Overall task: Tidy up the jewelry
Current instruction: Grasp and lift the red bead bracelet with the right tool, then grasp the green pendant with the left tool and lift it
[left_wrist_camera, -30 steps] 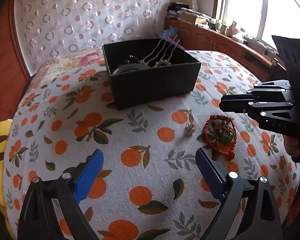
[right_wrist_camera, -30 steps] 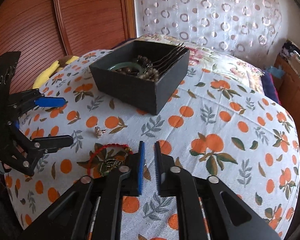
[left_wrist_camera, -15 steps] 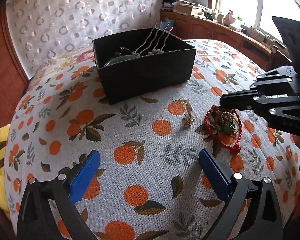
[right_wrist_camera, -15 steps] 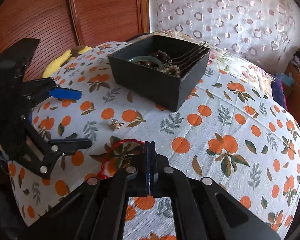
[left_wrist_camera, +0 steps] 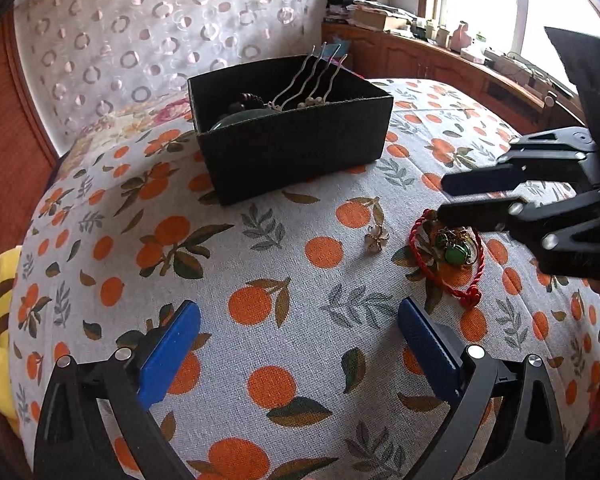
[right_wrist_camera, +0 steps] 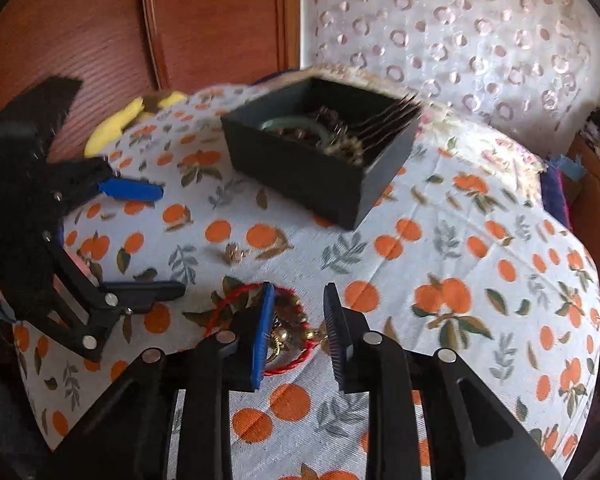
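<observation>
A red cord bracelet (left_wrist_camera: 419, 254) with a green stone charm (left_wrist_camera: 456, 254) lies on the orange-print cloth. A small flower-shaped piece (left_wrist_camera: 376, 238) sits just left of it. Behind them stands a black box (left_wrist_camera: 292, 148) holding a green bangle, beads and hair pins. My right gripper (right_wrist_camera: 298, 332) hovers right over the bracelet (right_wrist_camera: 226, 300); its jaws are opening, the charm lies between them and the pads do not press on it. My left gripper (left_wrist_camera: 300, 344) stays wide open and empty, nearer than the jewelry. It shows at the left (right_wrist_camera: 172, 240) in the right wrist view.
The cloth covers a rounded surface that drops away on all sides. A yellow soft item (right_wrist_camera: 116, 132) lies at its left edge by a wooden panel. A wooden cabinet (left_wrist_camera: 460, 64) with clutter runs under the window at the back right.
The right gripper's jaws closed fully half a second ago and have now parted over the bracelet. The left gripper has stayed wide open and in place.
</observation>
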Demonstrator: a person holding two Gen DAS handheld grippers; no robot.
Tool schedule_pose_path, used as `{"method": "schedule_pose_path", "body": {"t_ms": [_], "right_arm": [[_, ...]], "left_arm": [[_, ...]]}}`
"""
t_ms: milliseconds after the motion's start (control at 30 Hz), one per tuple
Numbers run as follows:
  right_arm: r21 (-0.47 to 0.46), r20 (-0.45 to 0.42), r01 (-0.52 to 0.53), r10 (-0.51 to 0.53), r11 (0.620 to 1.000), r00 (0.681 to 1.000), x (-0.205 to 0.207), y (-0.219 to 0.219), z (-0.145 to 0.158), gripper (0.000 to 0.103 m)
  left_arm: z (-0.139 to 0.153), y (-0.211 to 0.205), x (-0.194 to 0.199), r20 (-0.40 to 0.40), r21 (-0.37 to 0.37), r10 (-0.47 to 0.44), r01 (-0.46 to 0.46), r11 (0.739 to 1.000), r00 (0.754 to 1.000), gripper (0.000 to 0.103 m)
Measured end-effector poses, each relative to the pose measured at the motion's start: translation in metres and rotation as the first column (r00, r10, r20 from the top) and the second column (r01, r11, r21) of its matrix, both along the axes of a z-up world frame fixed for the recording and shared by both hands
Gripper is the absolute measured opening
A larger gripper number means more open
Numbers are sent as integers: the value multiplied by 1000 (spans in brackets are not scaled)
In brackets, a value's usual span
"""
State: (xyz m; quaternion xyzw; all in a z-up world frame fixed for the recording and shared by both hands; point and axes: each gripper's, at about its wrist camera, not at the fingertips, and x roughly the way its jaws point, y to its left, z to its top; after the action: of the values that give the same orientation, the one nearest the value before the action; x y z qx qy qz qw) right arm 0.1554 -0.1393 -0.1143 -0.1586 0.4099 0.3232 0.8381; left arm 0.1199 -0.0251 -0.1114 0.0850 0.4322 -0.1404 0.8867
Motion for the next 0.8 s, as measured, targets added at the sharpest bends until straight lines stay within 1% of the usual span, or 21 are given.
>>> {"method": "schedule_pose_path", "body": {"t_ms": [33,67,100,133,167,233,300,367,433,600,667,733,800], "right_arm": [[-22,-7,3,-3,1000,1000,3,2,-4,28],[-17,-18,7,-7,1000,1000,6,1,-5,27],[-5,-36,10,-11,1000,999,8,0,-6,20],[1,-44,14,-14,1000,999,10,-1,-6,8],[-7,-43,15,-16,1000,999,11,-2,-7,8],[6,-56,7,-7,1000,998,11,-4,-6,8],[13,-21,18,-18,1000,1000,5,-7,-1,8],[62,21,51,-52,997,998,-4,-18,10,8],[120,66,67,-76,990,995,-18,-30,24,8],[211,125,120,-148,970,981,-41,-57,45,8],[231,122,152,-184,961,975,-47,-72,47,8],[239,113,194,-226,951,968,-50,-87,43,8],[243,84,233,-260,942,962,-52,-100,34,8]], "left_arm": [[0,0,0,-1,-1,-1,1,1000,1000,95],[0,0,-1,-1,-1,-2,2,1000,1000,96],[0,0,-1,-1,-1,-2,2,1000,1000,96],[0,0,-1,-1,0,-2,2,1000,1000,95],[0,0,-1,-1,0,-1,1,1000,1000,95],[0,0,-1,-2,0,1,-1,1000,1000,95],[0,-2,-3,3,10,3,-3,1000,1000,95],[2,-5,-8,25,20,-4,4,1000,1000,95],[6,-9,-14,33,-7,-23,24,1000,999,95],[17,-22,-24,62,-69,-57,61,996,996,95],[21,-28,-24,69,-91,-70,76,993,995,87],[23,-34,-23,57,-112,-80,85,990,995,75],[23,-40,-20,46,-130,-94,100,986,994,70]]}}
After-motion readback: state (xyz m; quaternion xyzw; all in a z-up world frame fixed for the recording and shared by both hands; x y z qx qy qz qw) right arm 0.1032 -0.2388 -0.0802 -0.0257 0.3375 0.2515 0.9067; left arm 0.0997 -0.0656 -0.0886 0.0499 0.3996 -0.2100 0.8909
